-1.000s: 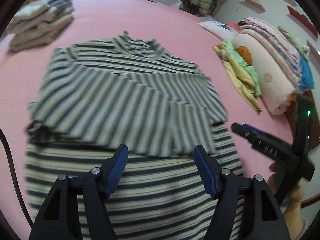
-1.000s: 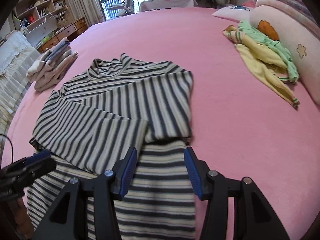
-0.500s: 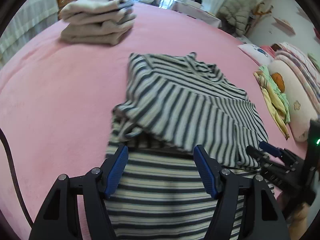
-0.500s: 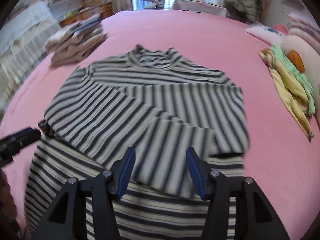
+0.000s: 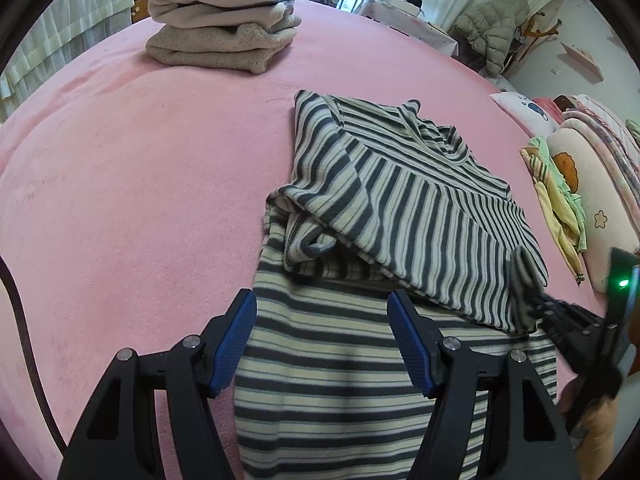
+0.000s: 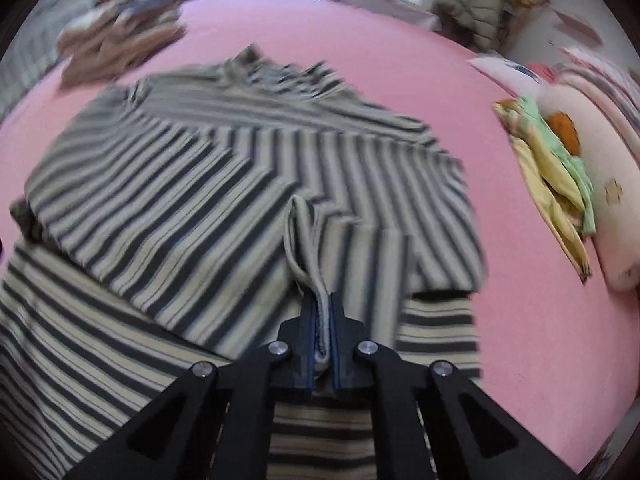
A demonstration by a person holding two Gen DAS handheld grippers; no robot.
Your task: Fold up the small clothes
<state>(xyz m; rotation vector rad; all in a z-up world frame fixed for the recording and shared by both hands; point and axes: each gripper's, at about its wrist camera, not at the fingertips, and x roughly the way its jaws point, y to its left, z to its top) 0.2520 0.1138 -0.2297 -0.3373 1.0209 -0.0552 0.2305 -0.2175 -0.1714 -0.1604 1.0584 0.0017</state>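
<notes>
A grey-and-cream striped top (image 5: 404,216) (image 6: 192,200) lies on the pink bed, both sleeves folded across its chest. My left gripper (image 5: 322,340) hangs open over the top's lower left part, nothing between its blue pads. My right gripper (image 6: 322,320) is shut on the cuff (image 6: 304,240) of a folded sleeve, a ridge of fabric pinched up between the pads. In the left wrist view the right gripper (image 5: 536,308) shows at the right edge, holding that same sleeve end.
A stack of folded beige clothes (image 5: 224,28) sits at the bed's far left. Yellow and green garments (image 6: 556,168) and rolled pink blankets (image 5: 596,184) lie along the right side. A black cable (image 5: 24,340) runs down the left edge. Pink bedspread (image 5: 140,160) stretches left of the top.
My right gripper has closed on the sleeve cuff; it was open before. Both grippers have shifted across the bed, the left one toward the top's left edge.
</notes>
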